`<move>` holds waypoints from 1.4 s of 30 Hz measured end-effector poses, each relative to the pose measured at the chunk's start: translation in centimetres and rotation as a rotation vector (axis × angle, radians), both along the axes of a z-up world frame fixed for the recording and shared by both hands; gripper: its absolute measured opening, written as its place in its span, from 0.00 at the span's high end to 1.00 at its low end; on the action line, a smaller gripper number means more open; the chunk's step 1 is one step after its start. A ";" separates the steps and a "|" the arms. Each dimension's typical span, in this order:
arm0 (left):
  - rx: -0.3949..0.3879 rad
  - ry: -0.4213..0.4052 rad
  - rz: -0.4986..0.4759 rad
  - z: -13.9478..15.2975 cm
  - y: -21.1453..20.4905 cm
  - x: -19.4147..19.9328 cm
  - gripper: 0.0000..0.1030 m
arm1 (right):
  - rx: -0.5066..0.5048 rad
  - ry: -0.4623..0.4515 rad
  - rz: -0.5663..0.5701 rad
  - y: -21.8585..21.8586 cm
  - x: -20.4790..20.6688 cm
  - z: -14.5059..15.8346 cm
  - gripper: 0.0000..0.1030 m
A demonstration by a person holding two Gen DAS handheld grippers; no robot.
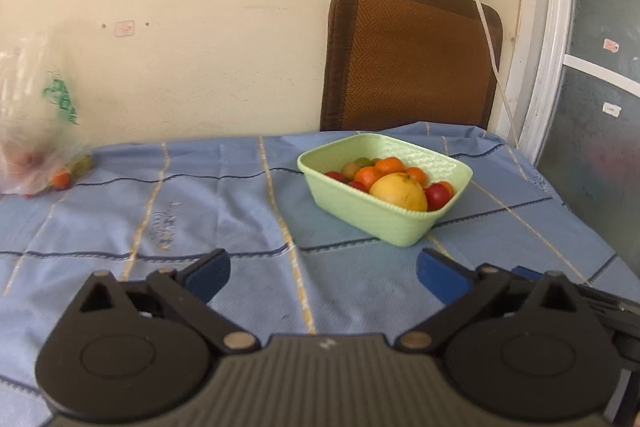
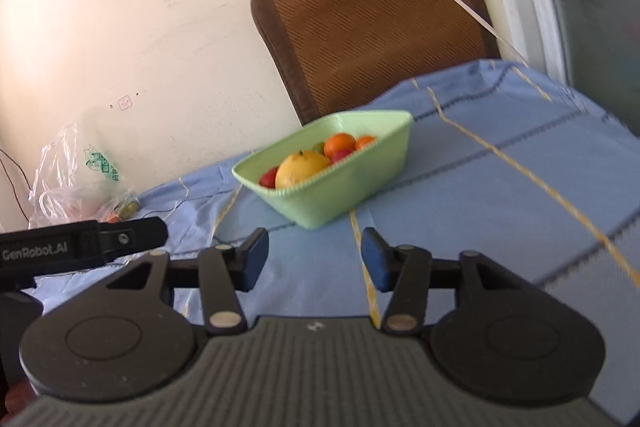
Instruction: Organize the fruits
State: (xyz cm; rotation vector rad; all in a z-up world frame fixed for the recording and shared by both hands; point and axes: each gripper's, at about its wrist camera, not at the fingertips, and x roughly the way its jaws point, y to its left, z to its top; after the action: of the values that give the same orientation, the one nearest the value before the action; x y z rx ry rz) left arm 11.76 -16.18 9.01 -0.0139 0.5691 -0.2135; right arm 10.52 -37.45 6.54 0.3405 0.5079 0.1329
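A pale green basket [image 1: 372, 223] stands on the blue tablecloth [image 1: 240, 211] and holds a large yellow-orange fruit [image 1: 399, 191], small oranges [image 1: 368, 174] and red fruits [image 1: 437, 195]. It also shows in the right wrist view [image 2: 340, 195]. A clear plastic bag [image 1: 32, 131] at the far left holds more small fruits, with an orange one [image 1: 61, 179] at its mouth. My left gripper [image 1: 323, 279] is open and empty, short of the basket. My right gripper [image 2: 315, 259] is open and empty, just before the basket.
A brown chair back [image 1: 412, 59] stands behind the table against the cream wall. A white power strip and cable [image 1: 480, 11] hang on the wall. A window frame [image 1: 560, 39] is at the right. The left gripper's body [image 2: 80, 245] shows at the left of the right wrist view.
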 end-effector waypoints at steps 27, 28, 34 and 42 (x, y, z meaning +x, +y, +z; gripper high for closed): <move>0.101 0.070 0.170 -3.4 1.7 -1.2 0.00 | 0.063 0.084 -0.012 1.0 0.4 -1.9 0.46; 0.101 0.074 0.172 -3.5 1.7 -1.1 0.00 | 0.067 0.083 -0.011 1.0 0.4 -1.9 0.46; 0.102 0.073 0.179 -3.5 1.9 -1.0 0.00 | 0.071 0.060 -0.007 1.0 0.1 -1.8 0.46; 0.122 0.059 0.191 -3.2 1.8 -1.3 0.00 | 0.039 0.005 -0.003 1.4 -0.8 -1.3 0.46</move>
State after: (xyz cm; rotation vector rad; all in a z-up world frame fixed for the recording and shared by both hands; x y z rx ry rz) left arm 10.45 -14.40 5.85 0.0437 0.6351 0.0076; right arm 9.76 -36.06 5.21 0.3797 0.5099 0.1392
